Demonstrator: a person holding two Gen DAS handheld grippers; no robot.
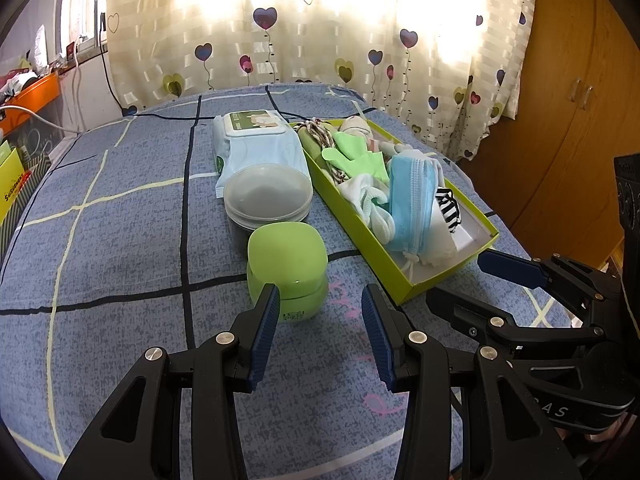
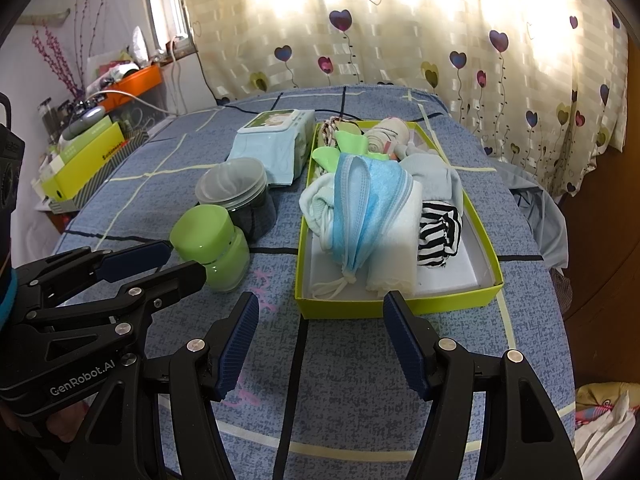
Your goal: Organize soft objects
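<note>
We see a bed covered in a blue checked bedspread (image 2: 360, 380), with a heart-print curtain (image 2: 400, 40) glowing behind its far edge. On the right half of the bed lies a long yellow-green box (image 2: 400, 306), its near end just beyond our right gripper (image 2: 320, 340). Soft things fill the box: a blue face mask (image 2: 360, 208) draped over a white folded cloth (image 2: 396, 248) near the middle, a black-and-white striped piece (image 2: 438, 234) at the right wall, pale socks (image 1: 372, 204) at the left wall, and green gloves (image 1: 360, 158) farther back. Just left of the box's far end sits a pack of wet wipes (image 1: 256, 144); nearer comes a clear-lidded tub (image 1: 268, 196), then a green jar (image 1: 286, 268) nearest us. Our left gripper (image 1: 320, 332) hovers low over the bedspread with its fingers apart, the left finger just in front of the green jar. Our right gripper is likewise spread wide and holds nothing.
</note>
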